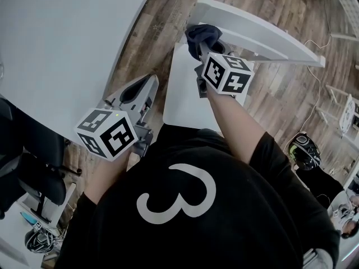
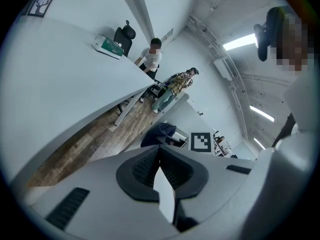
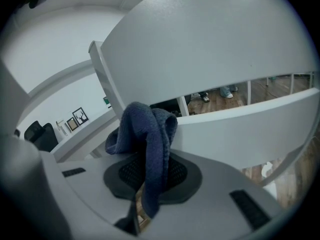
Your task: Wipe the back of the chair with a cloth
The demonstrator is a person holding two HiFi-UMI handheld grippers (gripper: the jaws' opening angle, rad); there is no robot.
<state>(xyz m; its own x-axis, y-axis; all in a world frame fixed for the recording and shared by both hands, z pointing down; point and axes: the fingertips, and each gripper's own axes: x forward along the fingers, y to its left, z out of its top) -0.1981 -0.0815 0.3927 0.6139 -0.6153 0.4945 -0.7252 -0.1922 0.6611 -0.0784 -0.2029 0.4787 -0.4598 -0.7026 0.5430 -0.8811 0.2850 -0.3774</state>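
Observation:
In the head view my right gripper (image 1: 205, 45) is shut on a dark blue cloth (image 1: 203, 34) and holds it against the left end of the white chair back (image 1: 263, 35). The right gripper view has the cloth (image 3: 148, 134) bunched between the pads and draped over them, touching the lower rail (image 3: 245, 129) under the broad top slat (image 3: 210, 54). My left gripper (image 1: 150, 82) hangs left of the white chair seat (image 1: 185, 97), shut with nothing in it. Its pads (image 2: 172, 166) meet at the tip in the left gripper view, where the cloth (image 2: 159, 133) lies ahead.
A large white table (image 1: 67, 38) fills the left side, its edge close to my left gripper. A black office chair (image 1: 33, 175) stands at the lower left. Wooden floor (image 1: 160, 21) runs between table and chair. Two people (image 2: 172, 86) are far off by the table.

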